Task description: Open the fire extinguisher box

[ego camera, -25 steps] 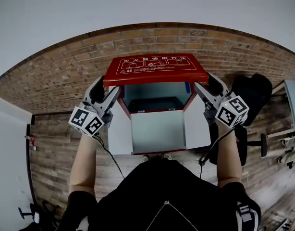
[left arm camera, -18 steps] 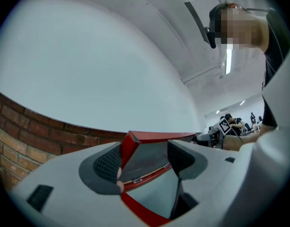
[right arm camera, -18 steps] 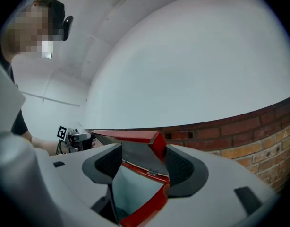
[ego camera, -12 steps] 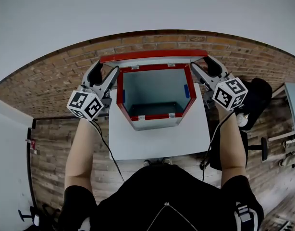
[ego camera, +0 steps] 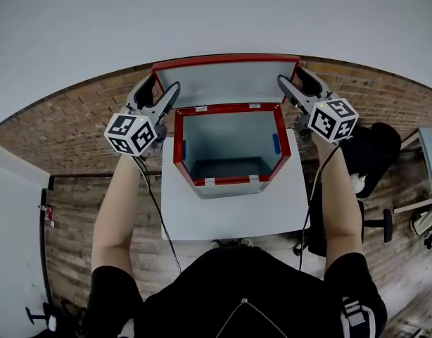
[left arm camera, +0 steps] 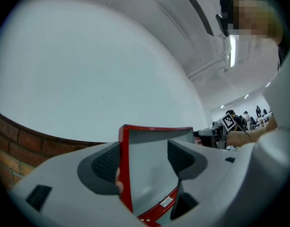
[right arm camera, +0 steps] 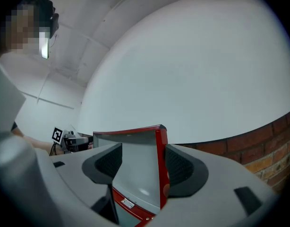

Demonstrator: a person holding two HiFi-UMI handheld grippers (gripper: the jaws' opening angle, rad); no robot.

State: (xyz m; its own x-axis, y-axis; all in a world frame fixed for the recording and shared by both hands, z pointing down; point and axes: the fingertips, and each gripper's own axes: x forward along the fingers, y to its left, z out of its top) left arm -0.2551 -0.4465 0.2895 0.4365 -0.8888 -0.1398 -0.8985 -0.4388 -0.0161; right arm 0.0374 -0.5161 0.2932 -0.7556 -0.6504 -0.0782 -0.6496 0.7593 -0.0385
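Change since a second ago: the lid was low over the box with its printed red face up. It now stands swung back past upright toward the white wall [ego camera: 216, 13] and its brick course [ego camera: 75, 125], grey inner face toward you. The box is open; I judge the task done, or all but done, with only letting go of the lid left.

White flat worktop [ego camera: 233, 213]: smooth and matte. It carries the box at its far edge, close to the wall.

Red sheet-metal fire extinguisher box [ego camera: 233, 186]: squared, thin-walled, red rim, pale grey painted inside. No extinguisher shows in it. A blue patch [ego camera: 276, 144] sits on its right inner wall.

Lid [ego camera: 226, 82]: a shallow tray of the same metal, red folded flange round a glossy grey panel [left arm camera: 149, 174]. It looks rigid and hard-edged.

Left hand-held gripper [ego camera: 164, 89]: your jaws stand well apart astride the lid's left edge. The outer ribbed dark pad lies against the red flange and the inner pad stands clear of the panel [left arm camera: 144, 157]. It braces rather than pinches.

Right hand-held gripper [ego camera: 290, 82]: mirrored on the lid's right edge, jaws likewise apart, outer pad at the flange [right arm camera: 142, 162].

Small bright metal catch plate [left arm camera: 166, 201] on the box rim below the lid.
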